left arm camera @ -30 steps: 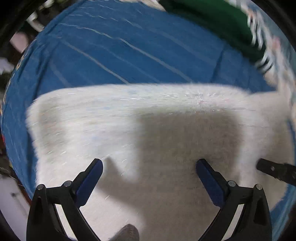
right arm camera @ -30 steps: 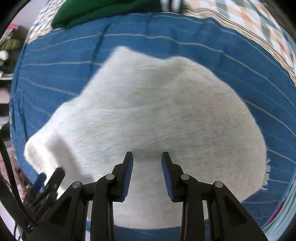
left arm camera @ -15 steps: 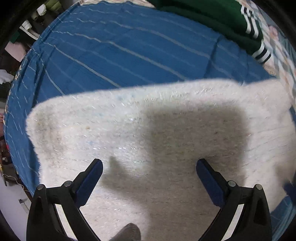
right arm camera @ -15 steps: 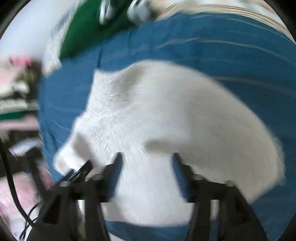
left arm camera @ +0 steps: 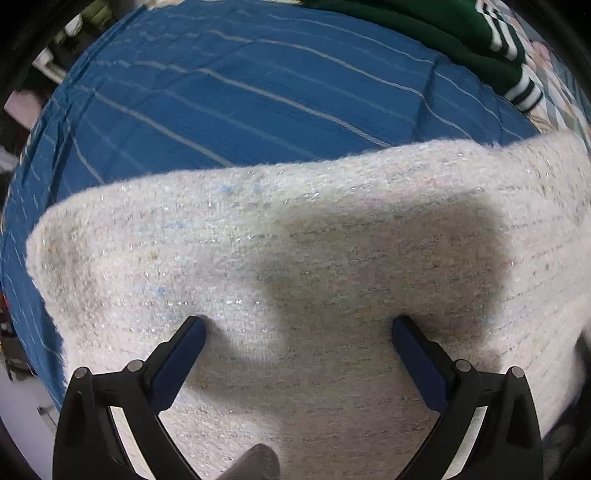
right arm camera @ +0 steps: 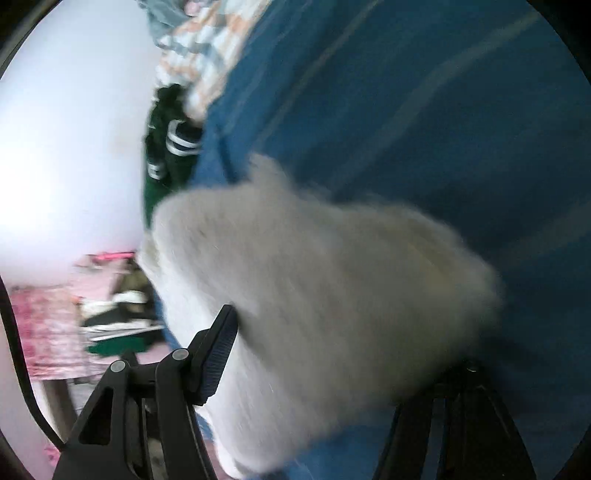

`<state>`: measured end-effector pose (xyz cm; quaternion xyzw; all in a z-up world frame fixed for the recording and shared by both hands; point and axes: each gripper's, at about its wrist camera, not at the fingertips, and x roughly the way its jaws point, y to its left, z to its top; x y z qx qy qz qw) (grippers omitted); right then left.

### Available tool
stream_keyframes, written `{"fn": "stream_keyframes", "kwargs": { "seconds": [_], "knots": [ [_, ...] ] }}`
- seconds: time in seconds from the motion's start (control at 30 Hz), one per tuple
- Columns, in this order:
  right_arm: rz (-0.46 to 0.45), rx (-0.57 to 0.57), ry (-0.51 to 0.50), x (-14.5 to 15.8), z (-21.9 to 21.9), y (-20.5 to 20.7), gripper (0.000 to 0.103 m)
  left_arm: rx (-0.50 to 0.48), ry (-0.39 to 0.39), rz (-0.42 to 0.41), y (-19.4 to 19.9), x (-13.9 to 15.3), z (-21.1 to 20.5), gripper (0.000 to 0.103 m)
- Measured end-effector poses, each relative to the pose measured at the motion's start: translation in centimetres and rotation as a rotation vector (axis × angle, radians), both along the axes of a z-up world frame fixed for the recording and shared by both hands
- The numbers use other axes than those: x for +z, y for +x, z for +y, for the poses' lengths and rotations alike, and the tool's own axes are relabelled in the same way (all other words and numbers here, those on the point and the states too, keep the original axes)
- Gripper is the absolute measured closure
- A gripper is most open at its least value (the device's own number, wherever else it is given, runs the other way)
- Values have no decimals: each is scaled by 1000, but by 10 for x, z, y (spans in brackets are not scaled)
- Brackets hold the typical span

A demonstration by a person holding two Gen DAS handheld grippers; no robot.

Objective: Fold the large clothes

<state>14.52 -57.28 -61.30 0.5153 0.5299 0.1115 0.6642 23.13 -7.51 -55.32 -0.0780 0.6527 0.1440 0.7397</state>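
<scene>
White fuzzy knitwear, the white sweater, lies folded on the bed's blue striped cover, its long axis running across the left wrist view. The left gripper points down at it, jaws spread wide with nothing pinched. In the blurred right wrist view the right gripper has its jaws apart too; they have just been opening, and sweater cloth lies between them, unpressed. Judging by this, the left gripper, poised over the middle, looks nearer for the next fold. Beyond lie a green garment, a checked quilt and cluttered shelves.
</scene>
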Motion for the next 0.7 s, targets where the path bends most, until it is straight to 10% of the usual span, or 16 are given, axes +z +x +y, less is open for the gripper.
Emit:
{"fn": "stream_keyframes", "kwargs": {
  "seconds": [0.13, 0.2, 0.4, 0.7],
  "knots": [
    [-75, 48, 109, 8, 24, 26, 46, -37, 40, -1, 8, 2, -13, 0],
    [-100, 54, 117, 9, 42, 38, 70, -52, 49, -2, 15, 4, -19, 0],
    [-157, -33, 140, 62, 30, 30, 80, -137, 61, -31, 44, 4, -52, 0],
    [-315, -2, -197, 176, 20, 34, 79, -284, -109, -83, 106, 4, -125, 1]
  ]
}}
